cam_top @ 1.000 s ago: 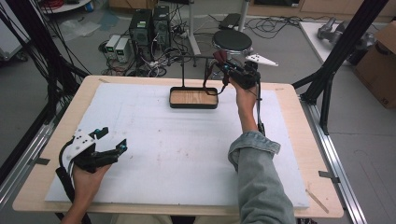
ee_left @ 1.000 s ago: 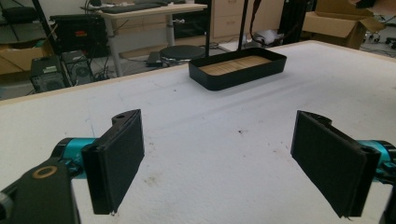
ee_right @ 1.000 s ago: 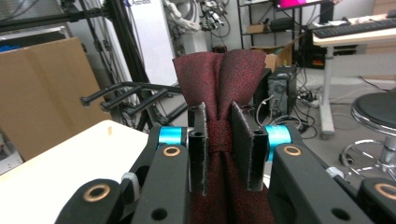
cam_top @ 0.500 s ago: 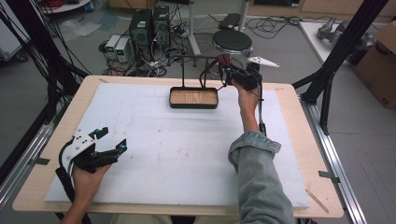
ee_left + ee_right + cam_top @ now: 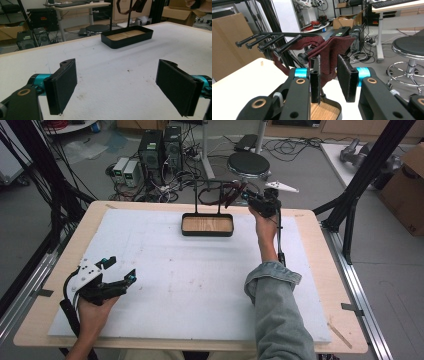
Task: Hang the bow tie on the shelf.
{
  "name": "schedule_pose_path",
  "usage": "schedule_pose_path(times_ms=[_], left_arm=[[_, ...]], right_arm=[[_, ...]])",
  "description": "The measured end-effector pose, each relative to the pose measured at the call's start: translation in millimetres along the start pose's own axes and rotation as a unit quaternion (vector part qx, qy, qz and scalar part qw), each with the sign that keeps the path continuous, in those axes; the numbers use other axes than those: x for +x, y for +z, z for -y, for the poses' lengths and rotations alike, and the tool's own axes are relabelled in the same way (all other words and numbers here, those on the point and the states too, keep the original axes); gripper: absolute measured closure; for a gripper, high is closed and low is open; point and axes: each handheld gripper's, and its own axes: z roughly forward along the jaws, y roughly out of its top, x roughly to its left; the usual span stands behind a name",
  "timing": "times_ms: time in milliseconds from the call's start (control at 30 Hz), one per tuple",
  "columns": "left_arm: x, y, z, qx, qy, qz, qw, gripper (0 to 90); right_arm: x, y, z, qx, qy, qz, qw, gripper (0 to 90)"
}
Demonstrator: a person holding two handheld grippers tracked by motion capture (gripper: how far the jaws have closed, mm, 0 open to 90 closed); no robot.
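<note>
Maroon cloth (image 5: 329, 53) hung on rack (image 5: 207, 182) at desk's far edge; right gripper (image 5: 329, 75) jaws just easing apart, nothing clamped; left gripper (image 5: 117, 87) apart, idle.

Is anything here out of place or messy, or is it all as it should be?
Only the dark red cloth looks untidy: it hangs bunched and twisted over one peg of the black rack instead of draping flat, just beyond the right gripper. The tray beneath sits square, and nothing is spilled.
</note>
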Motion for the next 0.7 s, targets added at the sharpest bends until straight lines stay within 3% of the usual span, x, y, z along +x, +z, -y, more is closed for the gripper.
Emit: schedule_pose_path(times_ms=[367,700], left_arm=[[0.4,-0.5,-0.1,-0.002,-0.002,-0.002,1.0000,17.5],[0.4,-1.2,-0.3,-0.003,0.000,-0.005,1.0000,17.5]], right_arm=[[-0.3,-18.9,-10.4,-0.007,0.002,0.000,1.0000,65.2],[7.9,-51.3,-29.3,-0.019,-0.024,-0.007,0.9995,50.7]])
